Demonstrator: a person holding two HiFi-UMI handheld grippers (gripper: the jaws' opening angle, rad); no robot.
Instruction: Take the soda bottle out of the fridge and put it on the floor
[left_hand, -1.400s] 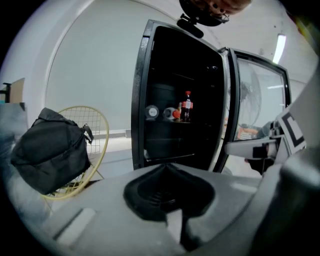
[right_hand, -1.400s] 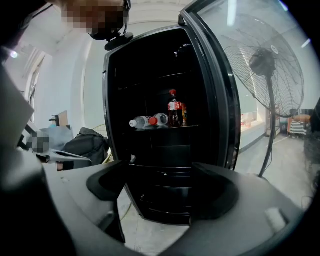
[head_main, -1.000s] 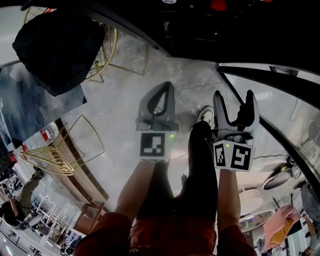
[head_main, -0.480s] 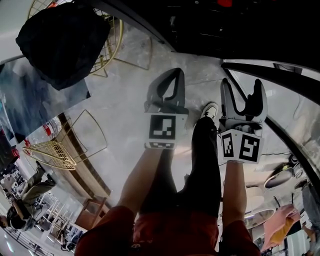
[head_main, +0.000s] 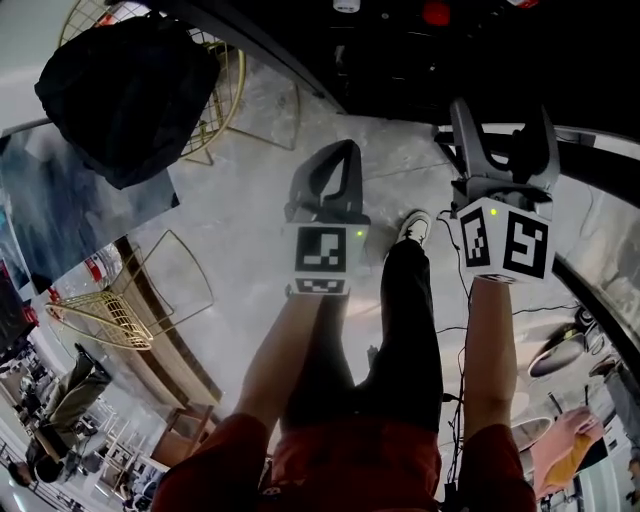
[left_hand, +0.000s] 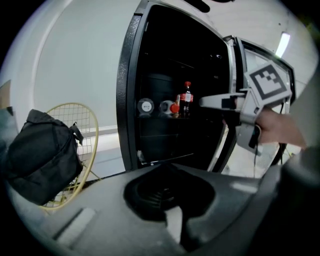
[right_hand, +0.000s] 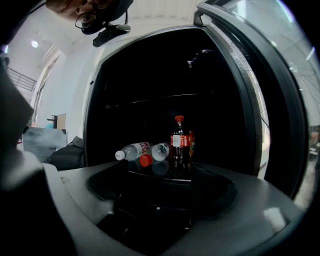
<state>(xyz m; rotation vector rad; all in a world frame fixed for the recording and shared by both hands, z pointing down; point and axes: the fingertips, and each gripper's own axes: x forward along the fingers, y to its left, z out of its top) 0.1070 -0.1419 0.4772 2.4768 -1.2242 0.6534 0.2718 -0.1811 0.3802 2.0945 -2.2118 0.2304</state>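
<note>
Head view, looking steeply down at a pale stone floor (head_main: 235, 215) in front of an open black fridge (left_hand: 128, 95).

At far left, a black bag (head_main: 125, 90) sits on a gold wire chair (head_main: 222, 105).

The left gripper (head_main: 347, 150) is held out over the floor near the middle. Its two jaws are closed tip to tip, making a narrow loop with nothing inside. It touches nothing.

To the right and farther out, the right gripper (head_main: 503, 125) is raised in front of the dark fridge opening. Its jaws are spread wide, almost as far as they go, and the gap between them is empty. It holds nothing and touches nothing. A hand (left_hand: 278, 128) grips it from behind.

The right gripper view looks between those open jaws into the fridge. On a dark shelf, from left to right:
- A clear bottle with a white cap (right_hand: 131, 151) lies on its side.
- A second clear bottle (right_hand: 159, 151) lies just beside it, its red cap toward the camera.
- The soda bottle (right_hand: 177, 142) stands upright.

The soda bottle is small, filled with dark cola, and has a red cap and a red label around its middle. Something orange stands close behind it on its right, too small to identify. The bottle is farther in than the jaw tips and clear of them.

At far right, the fridge door (right_hand: 252, 100) stands open.
</note>
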